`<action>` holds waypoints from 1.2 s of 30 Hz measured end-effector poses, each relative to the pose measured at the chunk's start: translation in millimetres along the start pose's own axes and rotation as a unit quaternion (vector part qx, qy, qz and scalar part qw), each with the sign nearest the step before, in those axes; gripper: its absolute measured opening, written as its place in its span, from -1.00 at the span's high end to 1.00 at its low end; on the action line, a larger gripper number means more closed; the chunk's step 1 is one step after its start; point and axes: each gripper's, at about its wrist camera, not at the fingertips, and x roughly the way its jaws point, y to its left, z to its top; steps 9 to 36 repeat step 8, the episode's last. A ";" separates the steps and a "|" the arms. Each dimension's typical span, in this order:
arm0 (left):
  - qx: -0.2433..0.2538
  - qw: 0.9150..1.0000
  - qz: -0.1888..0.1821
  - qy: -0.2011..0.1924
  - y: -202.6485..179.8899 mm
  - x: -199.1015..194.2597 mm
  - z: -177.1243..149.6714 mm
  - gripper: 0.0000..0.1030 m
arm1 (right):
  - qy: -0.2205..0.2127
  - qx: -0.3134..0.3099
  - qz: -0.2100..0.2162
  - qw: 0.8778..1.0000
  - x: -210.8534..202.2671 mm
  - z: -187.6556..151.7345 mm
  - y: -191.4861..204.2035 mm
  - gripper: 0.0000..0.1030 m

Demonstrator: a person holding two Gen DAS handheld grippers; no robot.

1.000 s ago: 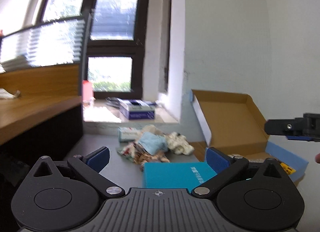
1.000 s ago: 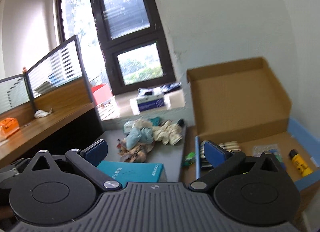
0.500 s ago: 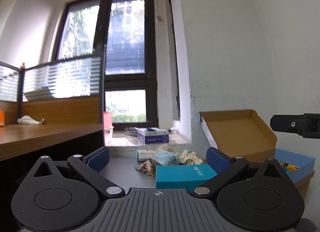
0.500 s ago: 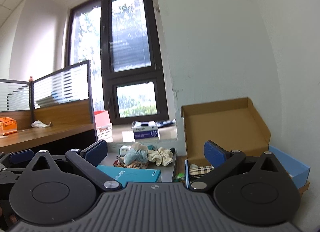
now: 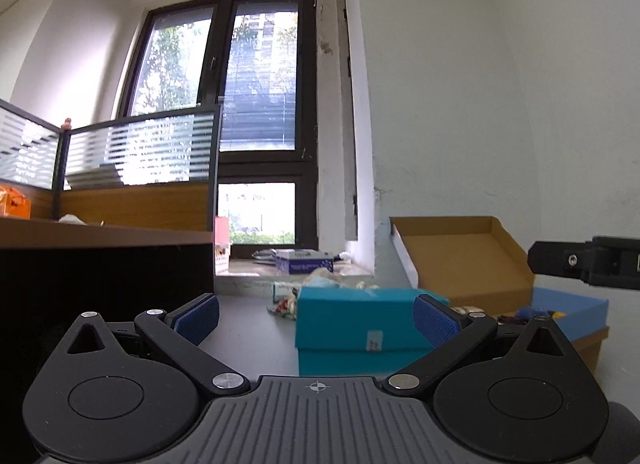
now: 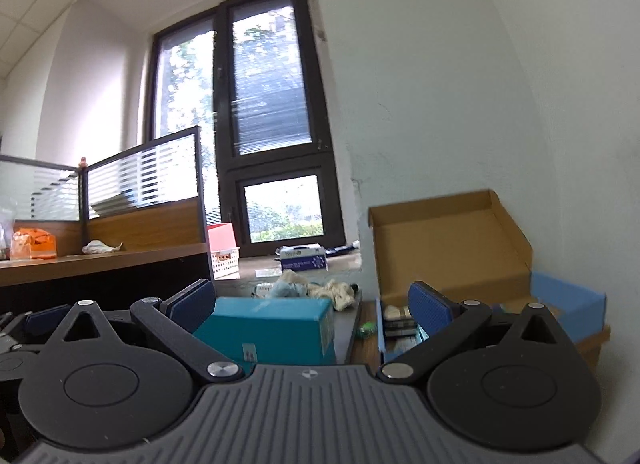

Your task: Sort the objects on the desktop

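A teal box (image 5: 360, 328) stands on the grey desktop (image 5: 248, 328) just ahead of my left gripper (image 5: 316, 316), which is open and empty, low over the desk. The box also shows in the right wrist view (image 6: 276, 328). My right gripper (image 6: 312, 308) is open and empty, between the teal box and an open cardboard box (image 6: 452, 248) with a blue base (image 6: 568, 304) holding small items. A pile of crumpled cloths (image 6: 316, 288) lies behind the teal box. The right gripper's finger shows at the right edge of the left wrist view (image 5: 584, 262).
A white wall (image 5: 480, 124) rises behind the boxes. A window sill (image 5: 296, 268) carries a purple-white box (image 5: 304, 262). A wooden desk with a partition (image 5: 104, 224) stands at left. A small green item (image 6: 366, 329) lies by the cardboard box.
Both grippers have dropped low and tilted up, so the desk is now seen nearly edge-on. The teal box looks closer and larger. Both stay open.
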 end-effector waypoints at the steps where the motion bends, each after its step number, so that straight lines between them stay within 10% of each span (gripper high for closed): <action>1: -0.001 1.000 0.001 0.002 0.4 -1.4 -1.1 -1.00 | 0.002 0.001 -0.003 1.000 -4.1 -2.9 -0.4 -1.00; 36: -0.018 1.000 0.014 -0.017 8.5 -15.1 -1.3 -1.00 | -0.013 0.019 -0.017 1.000 -31.0 -15.1 -4.6 -1.00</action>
